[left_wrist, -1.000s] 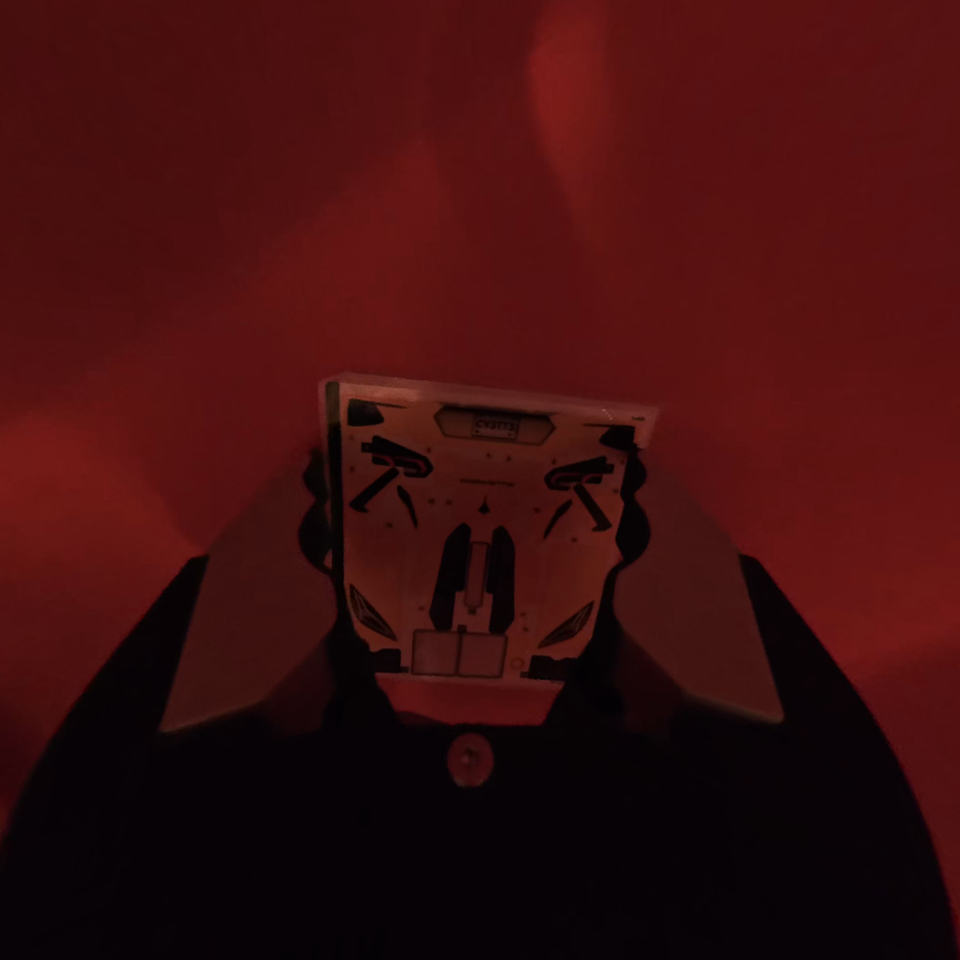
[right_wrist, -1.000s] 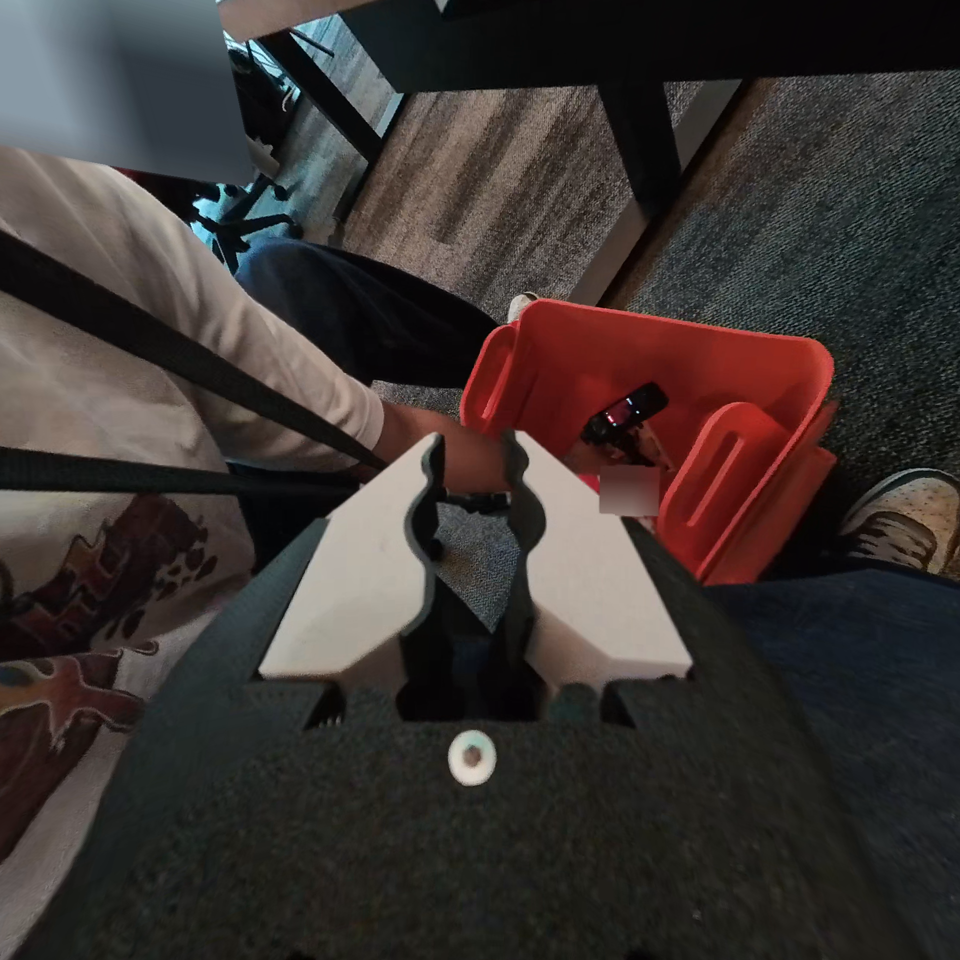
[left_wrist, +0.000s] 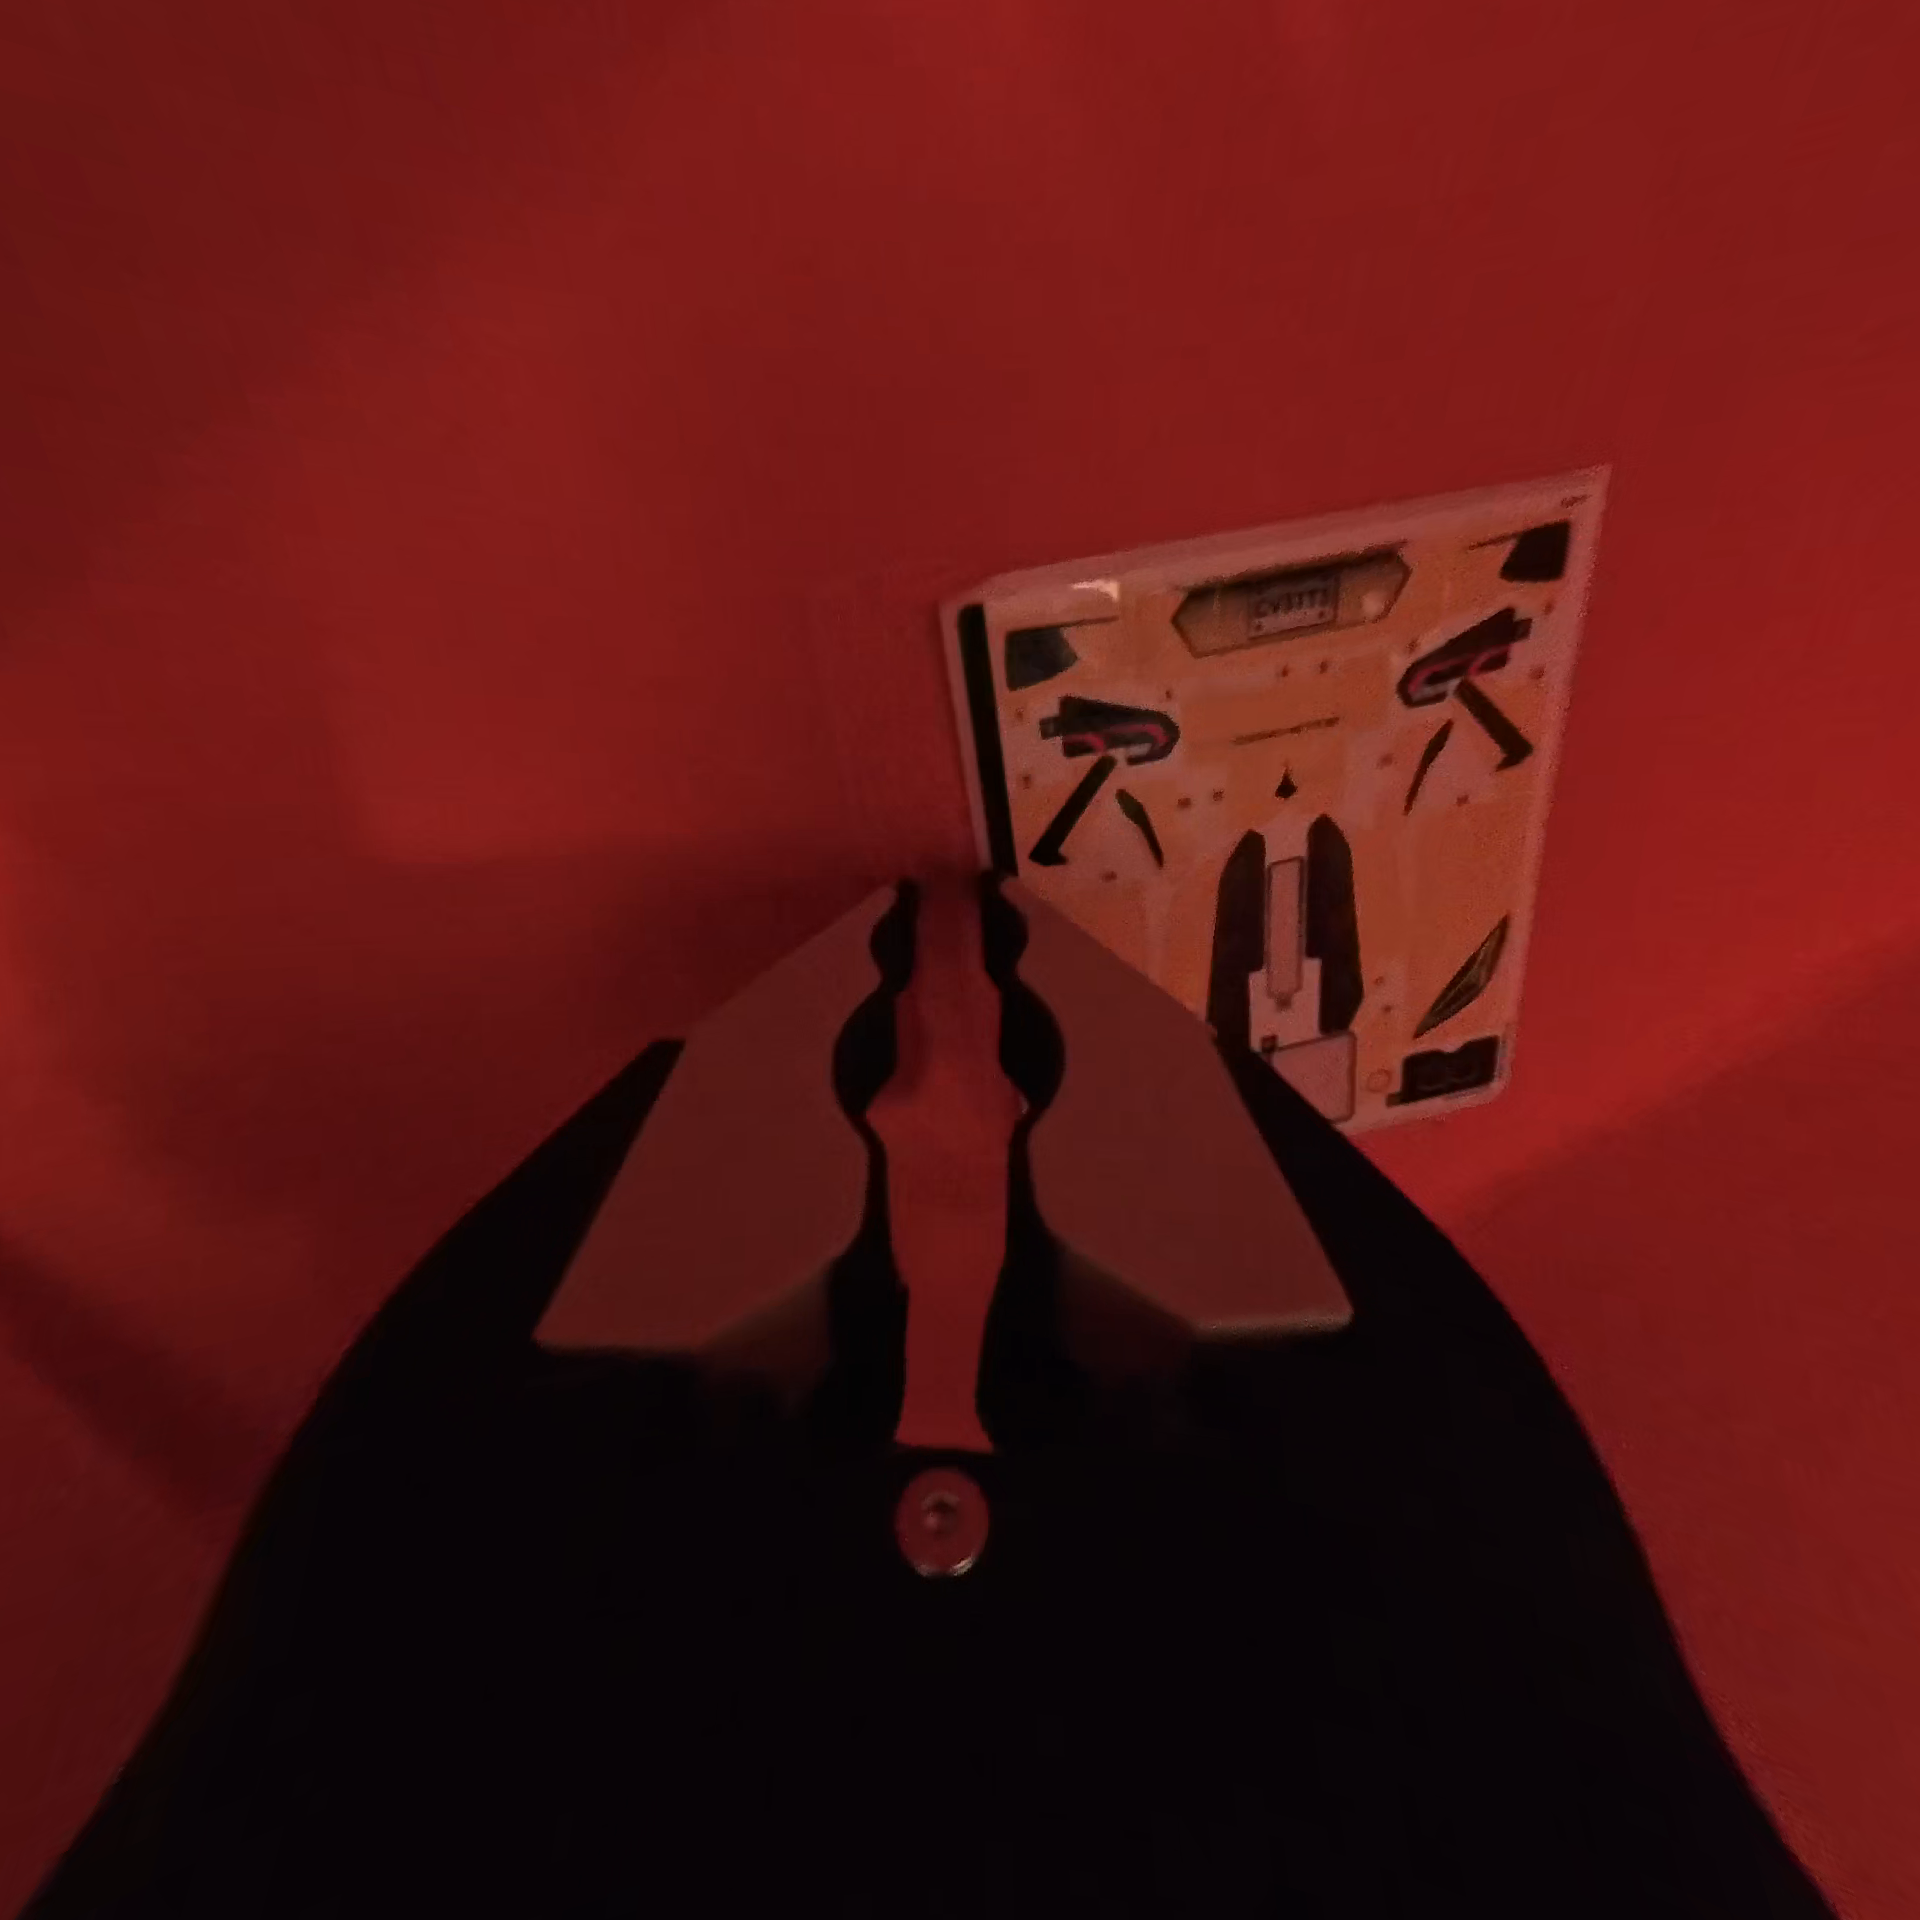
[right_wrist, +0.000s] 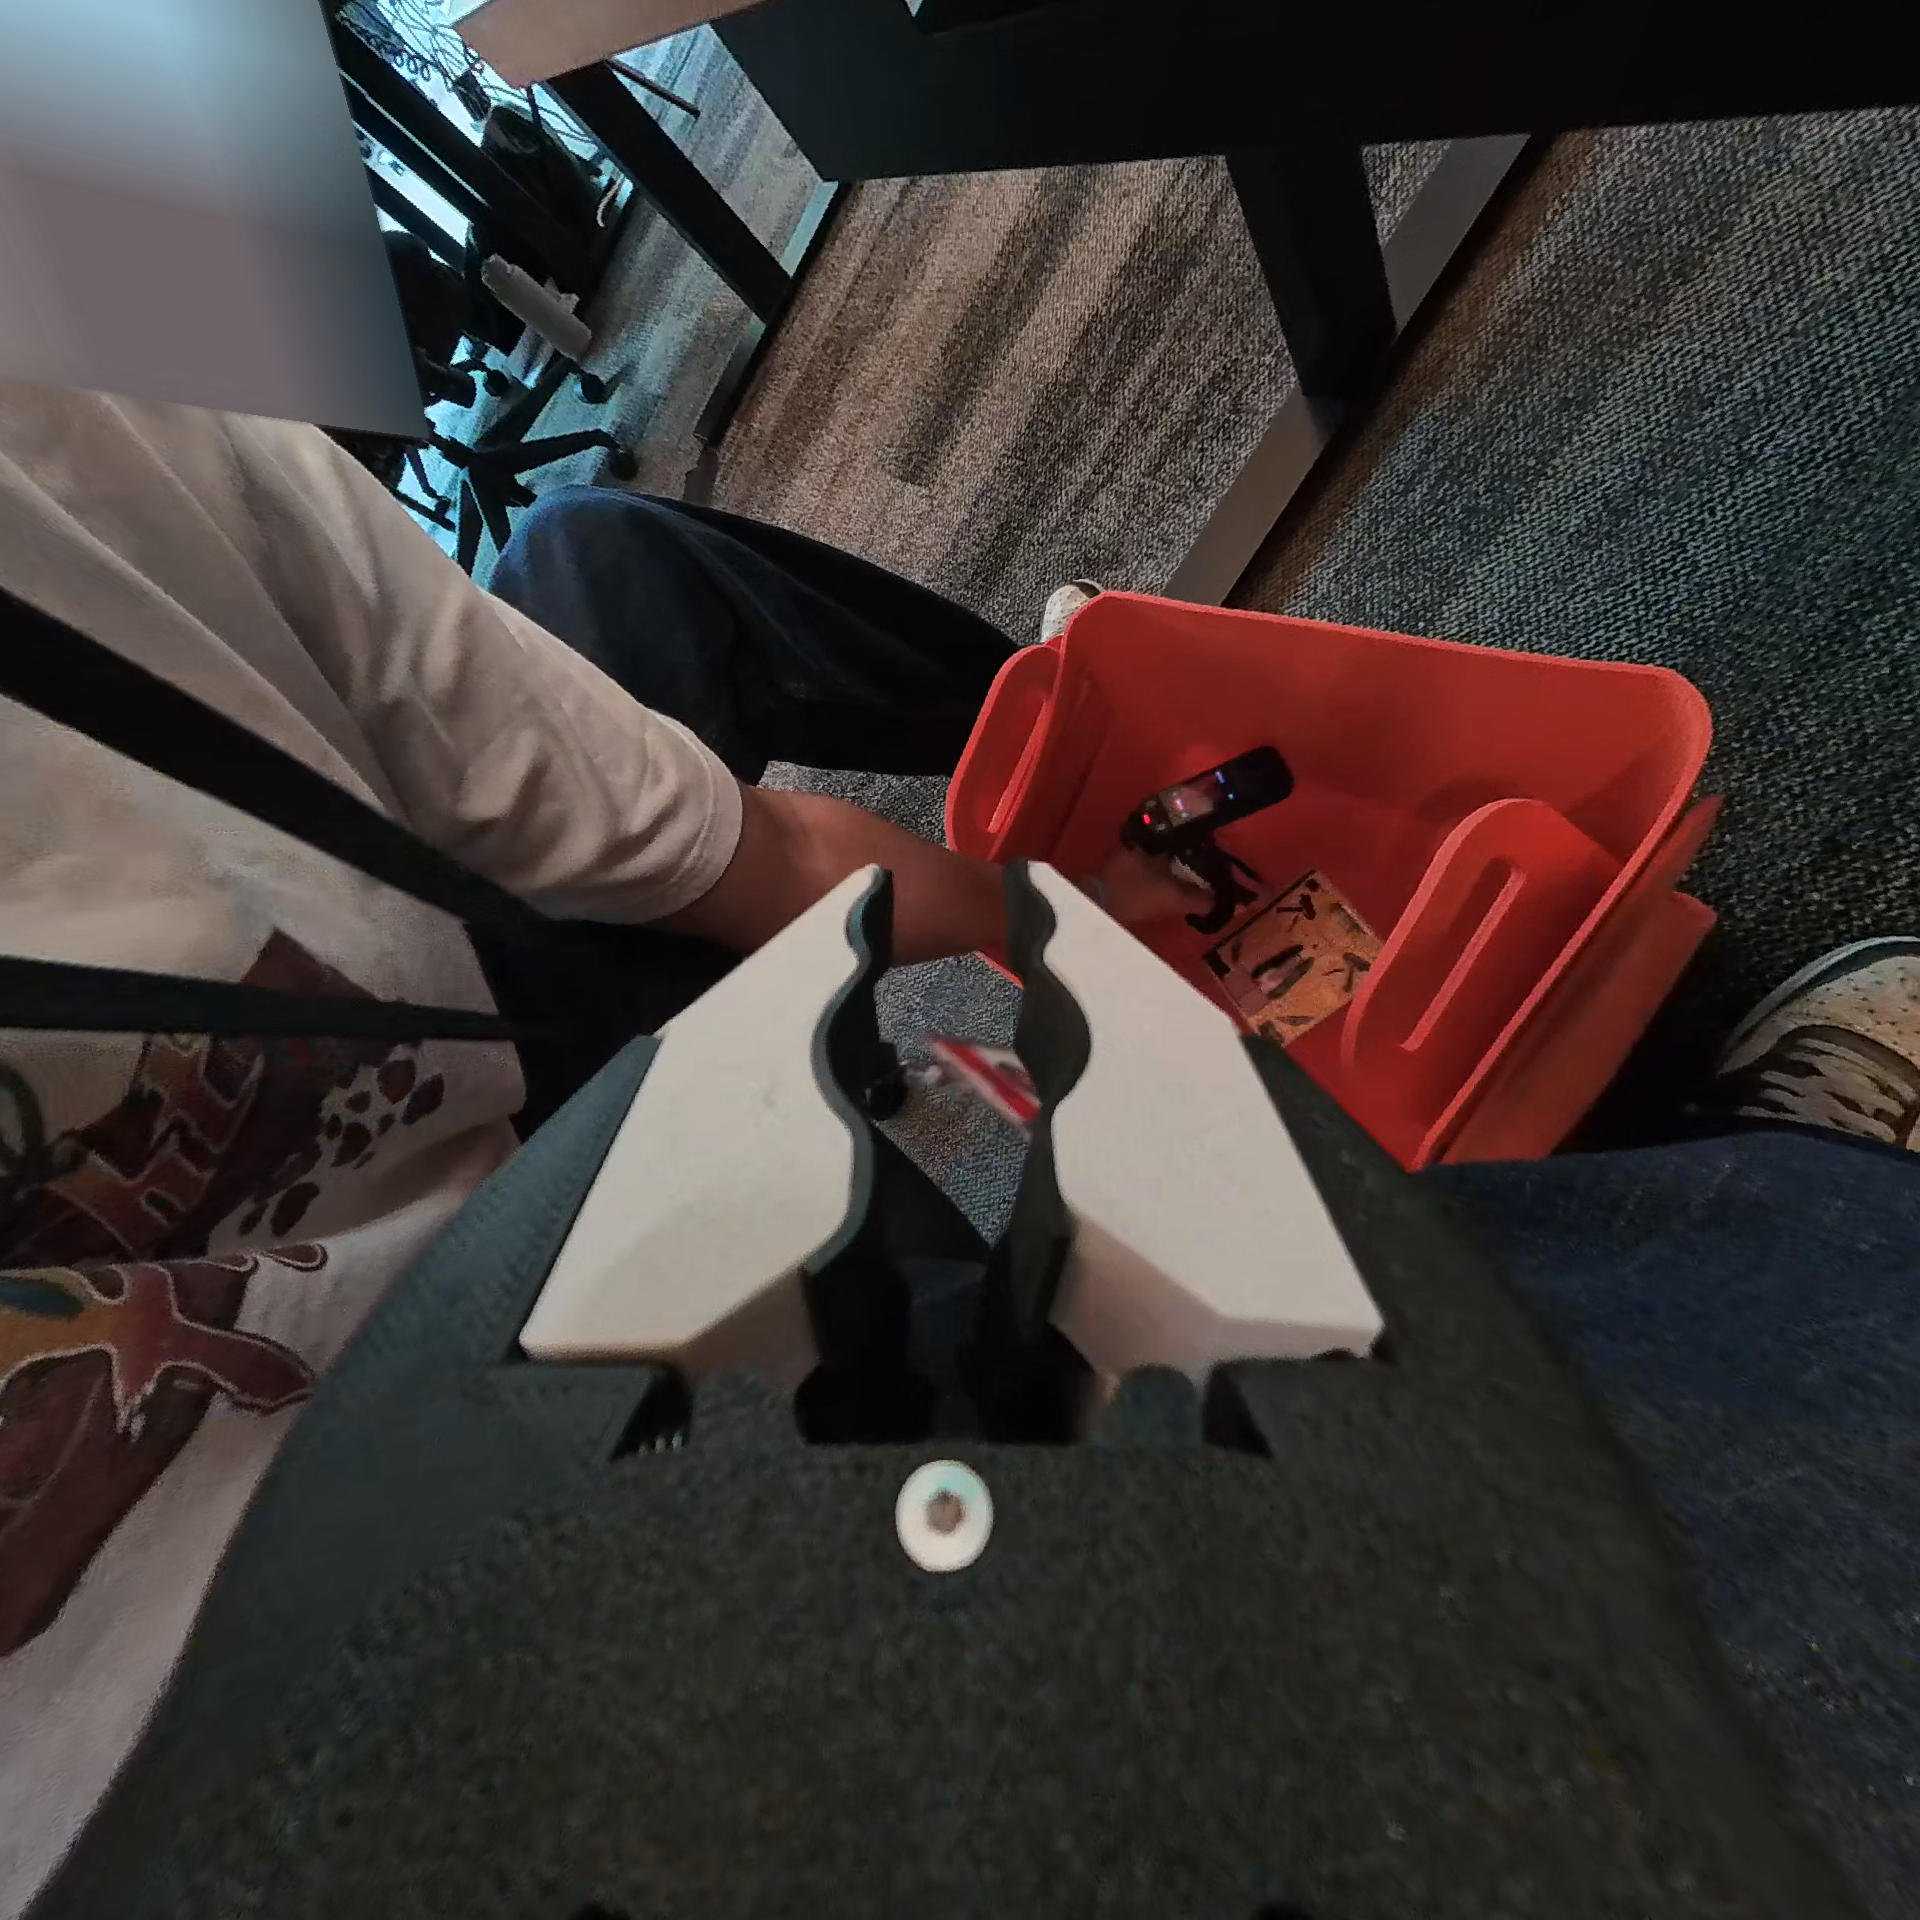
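Both claws slightly parted, empty: left claw (left_wrist: 951, 894), right claw (right_wrist: 948, 883)

Grey speckled carpet (right_wrist: 1621, 395) is covering the floor, w/ a paler brown-streaked strip (right_wrist: 997, 343) running alongside. Black table legs (right_wrist: 1320, 260) are standing on it, dark tabletop overhead. Office chair bases (right_wrist: 520, 416) are showing further back, daylight coming in behind. Left wrist view is showing only dim red surfaces (left_wrist: 727, 416), lit red.
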